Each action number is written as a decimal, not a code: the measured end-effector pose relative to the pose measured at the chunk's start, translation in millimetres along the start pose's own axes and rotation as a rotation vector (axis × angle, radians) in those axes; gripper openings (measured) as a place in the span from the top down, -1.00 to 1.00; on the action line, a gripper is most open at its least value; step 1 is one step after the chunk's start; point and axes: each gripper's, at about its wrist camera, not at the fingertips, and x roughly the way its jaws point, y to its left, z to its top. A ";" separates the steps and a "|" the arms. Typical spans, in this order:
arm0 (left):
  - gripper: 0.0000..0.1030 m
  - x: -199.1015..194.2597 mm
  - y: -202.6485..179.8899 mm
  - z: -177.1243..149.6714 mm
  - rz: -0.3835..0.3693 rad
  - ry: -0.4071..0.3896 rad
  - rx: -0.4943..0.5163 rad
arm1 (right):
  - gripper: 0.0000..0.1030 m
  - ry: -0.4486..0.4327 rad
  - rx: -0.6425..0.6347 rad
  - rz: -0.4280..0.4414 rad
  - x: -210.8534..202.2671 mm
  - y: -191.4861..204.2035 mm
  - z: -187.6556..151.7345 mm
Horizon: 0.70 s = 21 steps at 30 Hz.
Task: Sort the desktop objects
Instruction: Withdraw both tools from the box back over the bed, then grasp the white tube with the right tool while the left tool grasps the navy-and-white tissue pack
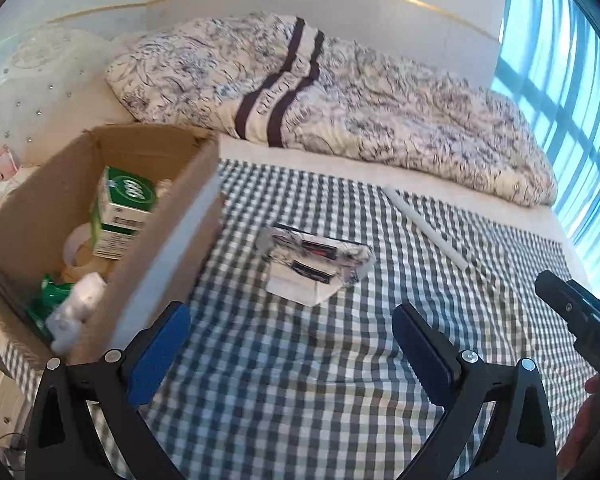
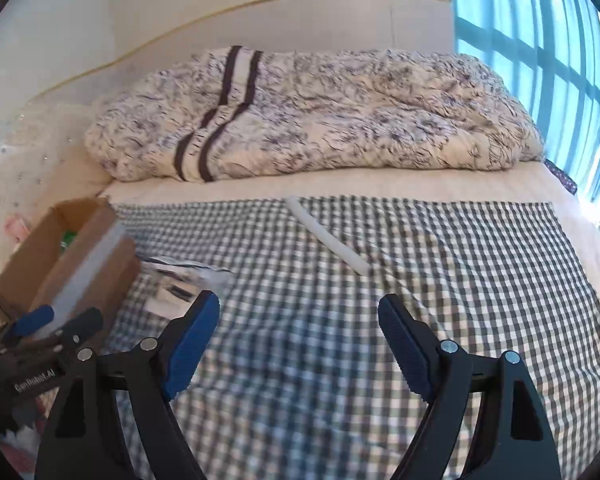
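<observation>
1. Lying on the checked cloth (image 1: 300,380) near the middle of the left wrist view is a plastic-wrapped packet (image 1: 316,262) with black and red printing over a white card base; it sits flat, just right of the cardboard box (image 1: 168,240) and apart from it. In the right wrist view the same packet shows blurred at the left, partly hidden behind the left finger.
2. Farther back and to the right a white stick (image 1: 424,226) lies diagonally on the cloth, well apart from the packet.
3. Box is open-topped. Inside: a green-and-white carton (image 1: 120,216) standing tilted, a tape roll (image 1: 84,256) beneath it, a green wrapper (image 1: 48,304) and a blurred white object (image 1: 76,312) at the near corner.
4. Left gripper (image 1: 292,344): jaws wide apart, nothing between the blue pads (image 1: 160,356); it hangs above the cloth, short of the packet, its left finger just beside the box's near wall.
5. Right gripper (image 2: 298,344): jaws likewise spread wide, empty, above bare cloth; the stick lies ahead of it.
6. Part of a hand (image 1: 588,412) shows at the right edge of the left wrist view, below the right gripper's body.
7. Behind the cloth: a patterned quilt (image 2: 308,116) with 2 dark stripes, bunched along the bed; window (image 2: 540,40) at the right.
</observation>
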 end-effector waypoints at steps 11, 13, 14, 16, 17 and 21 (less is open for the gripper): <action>-1.00 80.4 -20.9 24.1 0.004 0.088 -0.039 | -0.25 0.086 -0.066 -0.033 88.3 -24.1 23.4; -1.00 100.6 -24.3 29.2 0.004 0.118 -0.047 | -0.25 0.099 -0.087 -0.044 108.0 -26.1 30.9; -1.00 107.9 -25.9 30.7 0.002 0.127 -0.049 | -0.25 0.109 -0.101 -0.055 119.6 -26.3 35.0; -1.00 126.3 -30.4 34.8 0.000 0.150 -0.047 | -0.25 0.134 -0.128 -0.083 138.9 -26.8 39.5; -1.00 135.9 -31.9 37.0 0.004 0.160 -0.048 | -0.25 0.146 -0.143 -0.095 148.9 -26.9 41.2; -1.00 169.8 -35.9 43.3 0.020 0.208 -0.066 | -0.25 0.213 -0.192 -0.122 191.5 -28.2 43.1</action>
